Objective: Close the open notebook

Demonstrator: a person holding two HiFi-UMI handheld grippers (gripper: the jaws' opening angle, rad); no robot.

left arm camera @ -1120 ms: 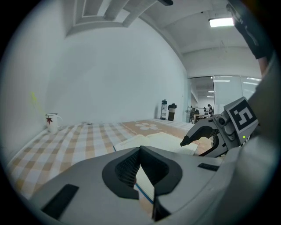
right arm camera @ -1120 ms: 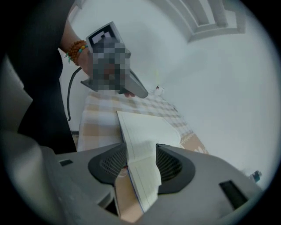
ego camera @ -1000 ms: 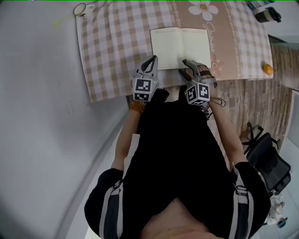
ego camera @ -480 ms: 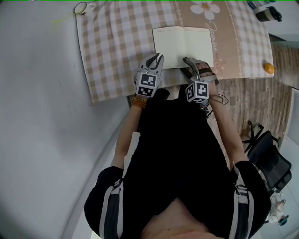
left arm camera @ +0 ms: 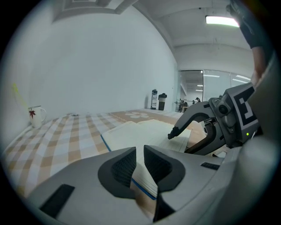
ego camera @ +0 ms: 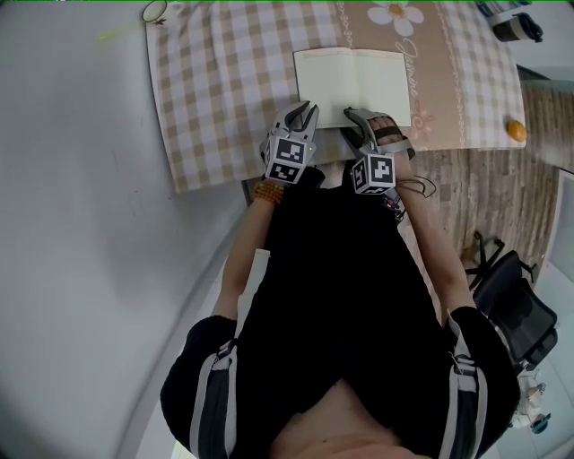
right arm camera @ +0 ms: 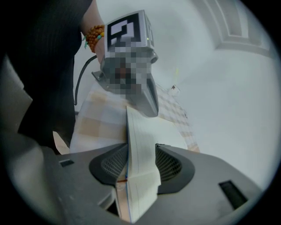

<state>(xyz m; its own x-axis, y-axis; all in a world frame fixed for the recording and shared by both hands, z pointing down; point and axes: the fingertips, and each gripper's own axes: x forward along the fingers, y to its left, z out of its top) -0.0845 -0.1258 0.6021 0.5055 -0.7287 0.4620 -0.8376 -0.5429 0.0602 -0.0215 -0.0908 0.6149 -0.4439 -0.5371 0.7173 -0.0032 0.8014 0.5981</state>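
Note:
The open notebook (ego camera: 354, 81) lies flat on the checked tablecloth (ego camera: 224, 90), cream pages up. My left gripper (ego camera: 307, 109) is at its near left corner. Its jaws have just been opening and stand a narrow gap apart, with the blue cover edge and page block (left arm camera: 140, 132) running into that gap (left arm camera: 139, 160). My right gripper (ego camera: 360, 123) is at the near edge, right of the spine. Its jaws have just been closing slightly and still stand wide. The right half of the notebook (right arm camera: 140, 140) stands edge-on between them (right arm camera: 141, 162), and I see no pad pressing on it.
A white mug (ego camera: 154, 15) stands at the cloth's far left corner. Dark bottles (ego camera: 516, 27) are at the far right, and an orange ball (ego camera: 514, 133) sits near the right edge. The table's near edge runs just under both grippers. A chair (ego camera: 511, 305) stands on the floor to the right.
My left gripper has moved right and forward onto the notebook's near left corner, and its jaws have parted. My right gripper has rolled and edged left along the near edge.

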